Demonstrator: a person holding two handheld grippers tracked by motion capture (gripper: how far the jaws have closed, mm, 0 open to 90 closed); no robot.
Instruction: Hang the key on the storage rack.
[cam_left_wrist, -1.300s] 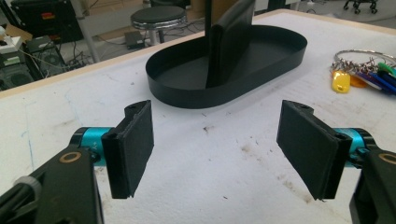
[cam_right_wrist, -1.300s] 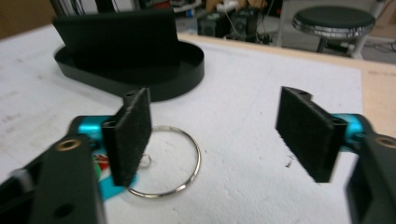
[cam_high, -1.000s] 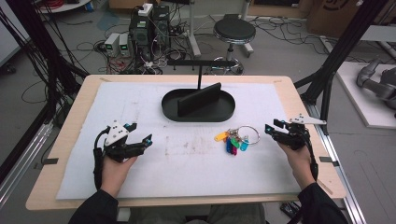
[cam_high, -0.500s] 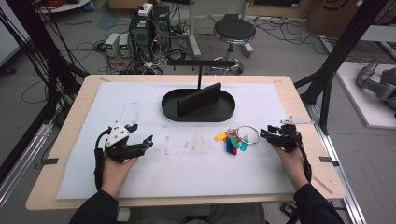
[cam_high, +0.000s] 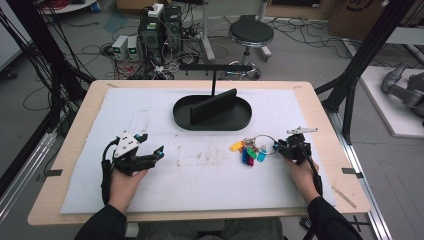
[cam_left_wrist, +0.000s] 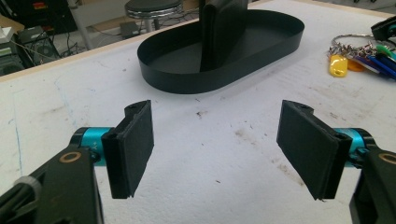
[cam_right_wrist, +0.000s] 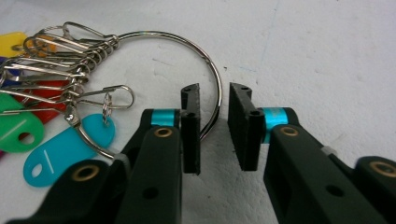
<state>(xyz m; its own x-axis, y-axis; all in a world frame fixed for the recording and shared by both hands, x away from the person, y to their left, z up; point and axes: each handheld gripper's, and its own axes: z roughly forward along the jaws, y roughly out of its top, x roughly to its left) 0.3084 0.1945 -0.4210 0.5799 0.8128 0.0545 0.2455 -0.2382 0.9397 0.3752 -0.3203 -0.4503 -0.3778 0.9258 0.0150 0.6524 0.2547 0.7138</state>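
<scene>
A bunch of keys with coloured tags (cam_high: 247, 151) on a large metal ring (cam_high: 265, 142) lies on the white mat, right of centre. My right gripper (cam_high: 278, 146) sits low at the ring's right side. In the right gripper view the ring's wire (cam_right_wrist: 217, 95) passes between the jaws of the right gripper (cam_right_wrist: 214, 93), which stand a narrow gap apart, not touching it. The tags (cam_right_wrist: 65, 147) lie to the left. My left gripper (cam_high: 151, 144) rests at the left of the mat, wide open (cam_left_wrist: 217, 109) and holding nothing.
A black oval tray (cam_high: 181, 119) with an upright black divider (cam_high: 212, 106) stands at the back centre of the mat; its wall (cam_left_wrist: 187, 79) lies ahead of the left gripper. The keys (cam_left_wrist: 359, 51) lie to the tray's right. Bare mat stretches between the two hands.
My right gripper has moved left to the key ring and now straddles its wire. The left gripper has stayed put.
</scene>
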